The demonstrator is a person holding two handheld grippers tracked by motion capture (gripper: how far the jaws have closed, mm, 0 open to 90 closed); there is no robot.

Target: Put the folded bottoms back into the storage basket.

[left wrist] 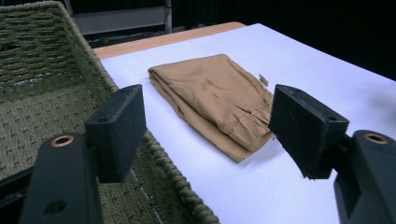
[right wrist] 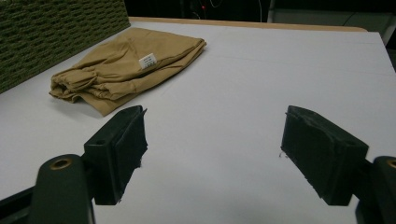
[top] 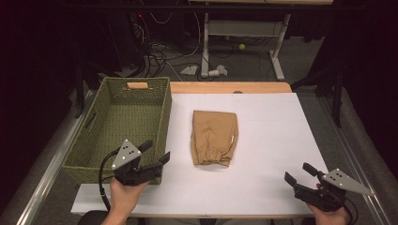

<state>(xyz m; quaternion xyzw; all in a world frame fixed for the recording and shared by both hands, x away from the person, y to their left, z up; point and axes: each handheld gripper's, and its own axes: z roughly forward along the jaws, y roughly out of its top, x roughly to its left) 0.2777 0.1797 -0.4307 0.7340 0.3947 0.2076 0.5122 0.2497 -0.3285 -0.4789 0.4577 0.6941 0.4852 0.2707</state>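
A folded tan garment (top: pixel 215 138) is seen lying flat near the middle of a white-topped table (top: pixel 272 140), just to the right of a green woven basket (top: pixel 123 123) that stands on the table's left part. A small white label (right wrist: pixel 148 60) is visible on the garment's upper layer, and its gathered waistband is turned toward the person's side of the table.

The left gripper (top: pixel 156 154) is held in a hand (top: pixel 126 193) at the basket's near right corner, with its fingers (left wrist: pixel 116 130) spread wide apart and nothing between them. In the left gripper view, the basket's rim is seen beneath the left finger, while the garment lies ahead between the two.

The right gripper (top: pixel 300 173) is held low over the table's near right corner, well apart from the garment. Its fingers (right wrist: pixel 119 151) are likewise spread wide and hold nothing; bare white table is shown between them, with the garment farther off to the left.

Beyond the table's wooden far edge, a dark floor with tangled cables (top: pixel 155 49) and a second table's white legs (top: pixel 244 42) can be made out.
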